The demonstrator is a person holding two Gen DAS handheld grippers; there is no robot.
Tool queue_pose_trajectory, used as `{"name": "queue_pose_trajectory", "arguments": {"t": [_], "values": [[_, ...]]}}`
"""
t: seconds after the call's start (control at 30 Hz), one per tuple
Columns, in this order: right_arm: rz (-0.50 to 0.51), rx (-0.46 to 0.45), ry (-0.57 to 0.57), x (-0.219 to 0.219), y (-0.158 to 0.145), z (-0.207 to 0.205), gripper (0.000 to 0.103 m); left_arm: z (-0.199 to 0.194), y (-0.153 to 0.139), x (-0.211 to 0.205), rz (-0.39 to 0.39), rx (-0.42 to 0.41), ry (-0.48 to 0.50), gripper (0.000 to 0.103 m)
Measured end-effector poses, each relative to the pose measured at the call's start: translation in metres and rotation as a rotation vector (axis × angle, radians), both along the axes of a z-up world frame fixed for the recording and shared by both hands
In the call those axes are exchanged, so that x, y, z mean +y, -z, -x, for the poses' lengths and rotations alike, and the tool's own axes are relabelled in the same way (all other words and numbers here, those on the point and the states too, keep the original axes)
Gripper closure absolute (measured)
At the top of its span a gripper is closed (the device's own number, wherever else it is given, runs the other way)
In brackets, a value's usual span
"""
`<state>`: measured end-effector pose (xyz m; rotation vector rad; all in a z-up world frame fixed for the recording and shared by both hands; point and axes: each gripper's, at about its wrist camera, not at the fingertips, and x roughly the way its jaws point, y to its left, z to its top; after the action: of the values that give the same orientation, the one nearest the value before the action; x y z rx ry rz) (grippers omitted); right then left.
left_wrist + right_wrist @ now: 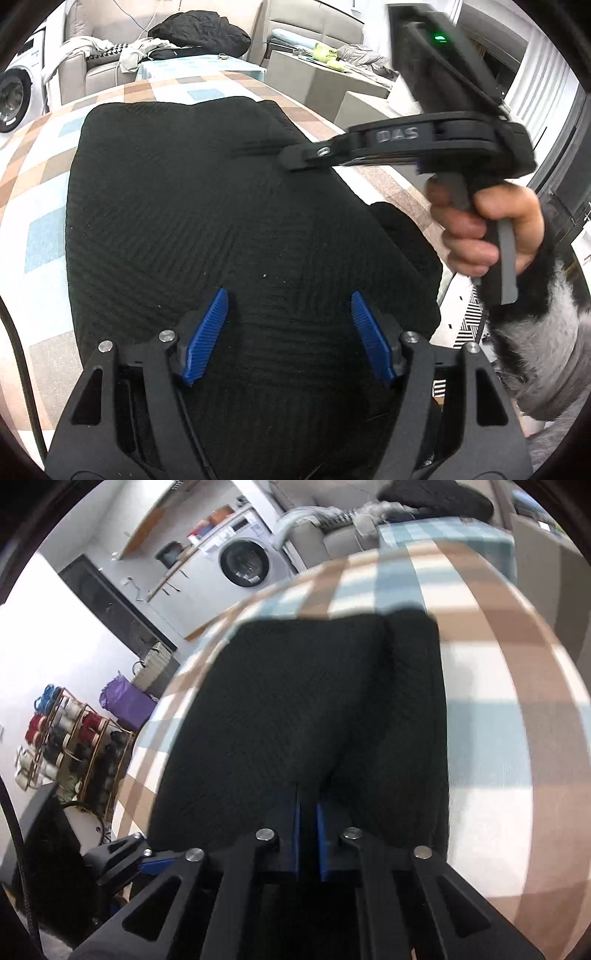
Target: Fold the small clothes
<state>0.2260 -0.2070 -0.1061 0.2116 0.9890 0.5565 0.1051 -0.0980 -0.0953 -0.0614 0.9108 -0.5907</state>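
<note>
1. Folding looks well under way: the black knit garment (pixel 207 206) lies on the checked tablecloth (pixel 40 229) as a compact block with rounded edges, and a doubled layer shows along its right side in my right wrist view.

2. My left gripper (pixel 288 332) hovers over the near end of the garment with its blue pads (pixel 207 336) spread wide; nothing sits between them.

3. My right gripper (pixel 306 834) has its jaws drawn nearly together with only a thin slit left. The black cloth comes right up to the tips, so I judge I am pinching a fold of it, though the blur makes that hard to confirm.

4. From the left wrist view, the right gripper's tip (pixel 295 158) sits over the garment's far right part, with my right hand (pixel 480 229) squeezing the handle.

5. What is left, as I judge it: lay down the fold, press the block flat, then set it aside. A further halving may be needed.

6. Containers: a wire rack (pixel 74 746) beside the table holds spools of thread in red, blue, white and dark colours. A washing machine (pixel 247 563) stands further back with its door shut; I cannot see what is inside.

7. No basket or bin for finished clothes shows on the table.
</note>
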Motion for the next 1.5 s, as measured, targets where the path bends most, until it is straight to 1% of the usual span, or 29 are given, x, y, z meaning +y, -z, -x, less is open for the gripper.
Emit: {"name": "queue_pose_trajectory", "arguments": {"t": [0.07,0.1,0.13,0.2,0.3,0.33,0.4,0.43,0.47,0.5,0.53,0.6,0.63,0.67,0.7,0.73,0.8,0.83,0.87,0.9,1.0,1.07,1.2,1.23,1.27,1.3,1.37,1.4,1.5], "values": [[0.049,0.008,0.044,-0.009,0.002,-0.001,0.098,-0.001,0.001,-0.001,-0.004,0.000,0.003,0.036],[0.091,0.031,0.079,-0.014,0.009,-0.003,0.098,-0.001,0.001,-0.002,-0.005,-0.002,0.006,0.036],[0.103,0.055,0.101,-0.019,0.014,-0.005,0.098,-0.001,0.001,-0.003,-0.008,-0.002,0.008,0.036],[0.065,0.076,0.121,-0.030,0.017,-0.007,0.098,-0.002,0.001,-0.002,-0.006,0.000,0.013,0.036],[-0.047,0.058,0.123,-0.040,0.005,-0.006,0.091,-0.002,-0.002,0.003,0.007,0.007,0.006,0.036],[-0.056,0.049,0.122,-0.039,0.000,-0.008,0.086,-0.002,-0.006,0.005,0.010,0.003,-0.002,0.036],[-0.073,0.036,0.100,-0.033,-0.006,-0.015,0.081,0.000,-0.014,0.013,0.032,-0.021,-0.017,0.036],[-0.071,0.035,0.090,-0.028,-0.006,-0.020,0.075,0.001,-0.019,0.019,0.042,-0.037,-0.032,0.036],[-0.070,0.043,0.072,-0.022,-0.004,-0.027,0.066,0.001,-0.023,0.025,0.046,-0.053,-0.052,0.036],[-0.074,0.057,0.062,-0.014,0.000,-0.033,0.064,-0.001,-0.026,0.033,0.047,-0.066,-0.079,0.036],[-0.069,0.067,0.058,-0.009,0.005,-0.039,0.064,-0.003,-0.028,0.039,0.047,-0.073,-0.104,0.036],[-0.008,0.065,0.064,0.004,0.013,-0.048,0.082,-0.011,-0.028,0.055,0.047,-0.071,-0.174,0.036],[-0.003,0.047,0.050,0.007,0.009,-0.047,0.096,-0.014,-0.027,0.065,0.050,-0.063,-0.206,0.036],[-0.010,0.002,0.037,0.009,0.002,-0.043,0.097,-0.017,-0.025,0.074,0.055,-0.054,-0.241,0.036],[0.013,-0.049,0.034,0.010,-0.008,-0.038,0.098,-0.019,-0.023,0.083,0.058,-0.046,-0.274,0.036],[0.050,-0.057,0.031,0.012,-0.011,-0.038,0.098,-0.022,-0.020,0.090,0.055,-0.039,-0.301,0.036],[0.155,-0.027,0.067,0.013,0.001,-0.045,0.098,-0.028,-0.012,0.102,0.033,-0.020,-0.354,0.036],[0.180,0.008,0.076,0.013,0.010,-0.051,0.098,-0.030,-0.008,0.105,0.023,-0.011,-0.369,0.036],[0.163,0.014,0.085,0.011,0.013,-0.052,0.097,-0.032,-0.004,0.109,0.011,0.000,-0.383,0.036],[0.148,0.008,0.093,0.008,0.010,-0.047,0.095,-0.032,0.000,0.112,-0.002,0.012,-0.395,0.036],[0.143,-0.005,0.106,-0.003,0.001,-0.022,0.081,-0.025,0.007,0.126,0.017,0.036,-0.402,0.036],[0.112,-0.002,0.110,-0.013,0.000,0.003,0.060,-0.021,0.008,0.127,0.031,0.040,-0.398,0.036],[0.039,0.033,0.148,-0.028,0.002,0.052,0.058,-0.015,0.010,0.126,0.050,0.056,-0.383,0.036],[0.032,0.006,0.147,-0.028,-0.002,0.065,0.058,-0.013,0.010,0.124,0.047,0.056,-0.375,0.036],[0.043,-0.035,0.131,-0.024,-0.005,0.074,0.058,-0.011,0.010,0.122,0.039,0.056,-0.371,0.036],[0.098,-0.067,0.098,-0.017,-0.005,0.082,0.058,-0.011,0.012,0.119,0.031,0.055,-0.373,0.036],[0.230,-0.045,0.114,-0.012,0.007,0.088,0.057,-0.009,0.014,0.120,0.033,0.064,-0.373,0.036],[0.234,-0.018,0.133,-0.015,0.011,0.090,0.057,-0.007,0.013,0.121,0.036,0.066,-0.374,0.036],[0.155,-0.013,0.156,-0.032,0.004,0.106,0.057,-0.001,0.010,0.125,0.047,0.064,-0.373,0.036]]}}
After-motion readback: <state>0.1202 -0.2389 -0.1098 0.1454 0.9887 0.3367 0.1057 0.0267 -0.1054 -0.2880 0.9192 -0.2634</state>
